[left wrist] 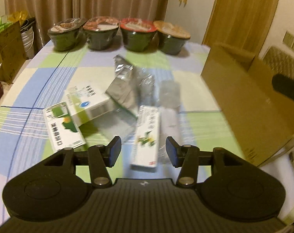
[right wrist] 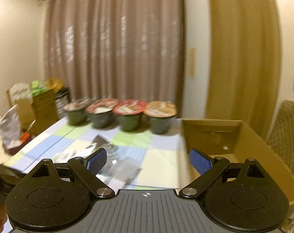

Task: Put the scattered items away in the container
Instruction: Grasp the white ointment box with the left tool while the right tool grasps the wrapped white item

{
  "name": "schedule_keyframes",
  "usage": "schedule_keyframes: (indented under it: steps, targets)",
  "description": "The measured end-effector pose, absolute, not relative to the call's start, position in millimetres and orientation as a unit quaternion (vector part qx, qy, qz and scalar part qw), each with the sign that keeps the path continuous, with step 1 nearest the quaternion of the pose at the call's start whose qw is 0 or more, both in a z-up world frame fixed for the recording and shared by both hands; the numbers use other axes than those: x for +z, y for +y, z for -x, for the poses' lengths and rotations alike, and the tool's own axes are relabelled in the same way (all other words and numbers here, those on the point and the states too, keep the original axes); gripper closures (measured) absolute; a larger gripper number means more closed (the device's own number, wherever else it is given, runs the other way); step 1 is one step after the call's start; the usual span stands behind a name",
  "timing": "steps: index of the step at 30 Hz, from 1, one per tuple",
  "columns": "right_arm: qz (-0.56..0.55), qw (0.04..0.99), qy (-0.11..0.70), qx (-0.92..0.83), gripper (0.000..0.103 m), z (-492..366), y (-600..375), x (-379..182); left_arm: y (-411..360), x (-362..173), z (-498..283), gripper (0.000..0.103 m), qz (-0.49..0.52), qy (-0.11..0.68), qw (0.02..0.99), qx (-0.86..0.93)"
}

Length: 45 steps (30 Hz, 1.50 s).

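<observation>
Several items lie scattered mid-table: a long white-and-green box [left wrist: 147, 137], a second green-and-white box [left wrist: 63, 126], a white box [left wrist: 86, 101] leaning on it, a silver foil pouch [left wrist: 121, 85] and clear plastic wrappers [left wrist: 166, 97]. My left gripper [left wrist: 143, 151] is open just above the table, its blue pads either side of the long box's near end without touching it. A brown cardboard box [left wrist: 244, 97] stands at the right; its open inside [right wrist: 215, 136] looks almost empty. My right gripper [right wrist: 147, 162] hangs open and empty at that box's left edge.
Four sealed instant-noodle bowls [left wrist: 119, 33] line the far edge of the checked tablecloth [left wrist: 30, 97]. Beyond the table's left side stand cardboard boxes and bags [left wrist: 9, 44]. A woven chair back [right wrist: 287, 136] is behind the cardboard box. Curtains hang at the back.
</observation>
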State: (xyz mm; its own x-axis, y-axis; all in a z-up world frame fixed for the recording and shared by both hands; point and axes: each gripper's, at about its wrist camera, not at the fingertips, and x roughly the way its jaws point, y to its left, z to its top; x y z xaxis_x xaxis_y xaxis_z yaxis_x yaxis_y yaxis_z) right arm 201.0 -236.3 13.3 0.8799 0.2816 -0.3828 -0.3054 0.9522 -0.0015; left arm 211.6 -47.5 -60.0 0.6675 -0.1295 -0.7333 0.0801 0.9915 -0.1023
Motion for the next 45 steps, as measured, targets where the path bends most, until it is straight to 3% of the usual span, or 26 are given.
schedule_keyframes:
  steps: [9, 22, 23, 24, 26, 28, 41, 45]
  targets:
    - [0.054, 0.949, 0.231, 0.205, 0.006, -229.5, -192.0, -14.8, -39.2, -88.1, -224.2, 0.058, 0.013, 0.408, 0.908, -0.097]
    - [-0.047, 0.905, 0.387, 0.171, 0.006, -297.8, -202.2, -61.3, -52.7, -114.2, -248.1, 0.059, -0.009, 0.429, 0.894, -0.128]
    - [-0.047, 0.901, 0.397, 0.168, 0.006, -299.9, -201.9, -64.7, -54.9, -115.1, -249.5, 0.060, -0.017, 0.430, 0.893, -0.128]
    - [-0.047, 0.897, 0.406, 0.167, 0.006, -301.8, -201.3, -67.8, -55.8, -115.8, -250.8, 0.067, -0.020, 0.433, 0.892, -0.128]
    - [-0.044, 0.891, 0.418, 0.169, 0.006, -304.4, -199.4, -72.5, -53.6, -116.3, -251.8, 0.069, -0.015, 0.439, 0.890, -0.127]
    - [-0.036, 0.885, 0.429, 0.176, 0.029, -307.3, -195.2, -77.8, -51.2, -115.0, -249.5, 0.069, -0.016, 0.445, 0.886, -0.128]
    - [-0.013, 0.859, 0.474, 0.192, 0.032, -327.6, -161.4, -108.9, -36.2, -115.9, -242.3, 0.068, 0.004, 0.454, 0.881, -0.137]
    - [0.024, 0.864, 0.466, 0.188, 0.060, -329.4, -160.1, -111.5, -32.6, -118.4, -243.5, 0.067, 0.010, 0.460, 0.878, -0.133]
